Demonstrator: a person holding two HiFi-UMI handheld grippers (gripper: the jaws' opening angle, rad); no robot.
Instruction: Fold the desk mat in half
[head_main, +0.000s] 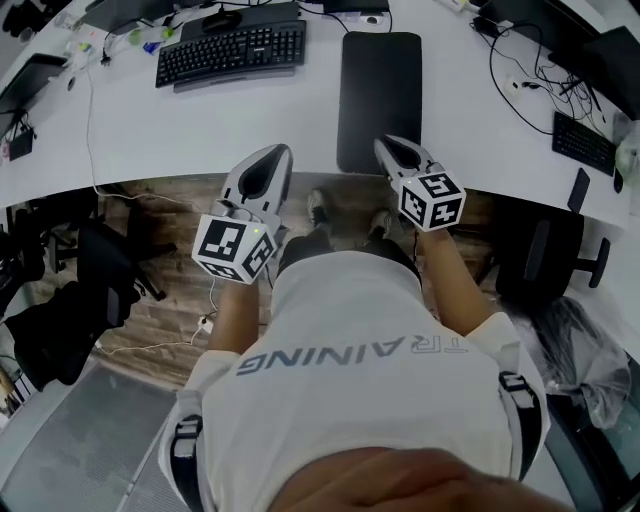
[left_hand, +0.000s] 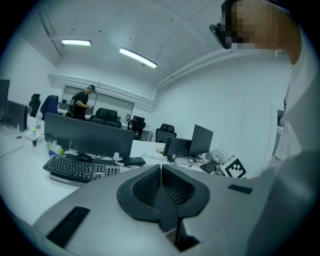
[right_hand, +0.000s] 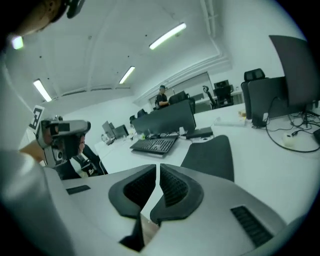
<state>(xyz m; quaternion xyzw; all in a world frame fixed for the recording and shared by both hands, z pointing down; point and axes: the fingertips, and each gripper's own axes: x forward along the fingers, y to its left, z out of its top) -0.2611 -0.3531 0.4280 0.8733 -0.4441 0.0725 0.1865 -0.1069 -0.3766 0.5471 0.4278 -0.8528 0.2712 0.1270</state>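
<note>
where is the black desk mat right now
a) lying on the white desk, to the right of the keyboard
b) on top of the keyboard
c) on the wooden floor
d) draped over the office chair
a: in the head view the desk mat lies on the white desk, just right of the keyboard.

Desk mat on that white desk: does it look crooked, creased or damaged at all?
Nothing about it stands out. The mat lies flat, straight and unfolded on the desk, its near edge at the desk's front edge. Only the keyboard to its left sits a little askew.
</note>
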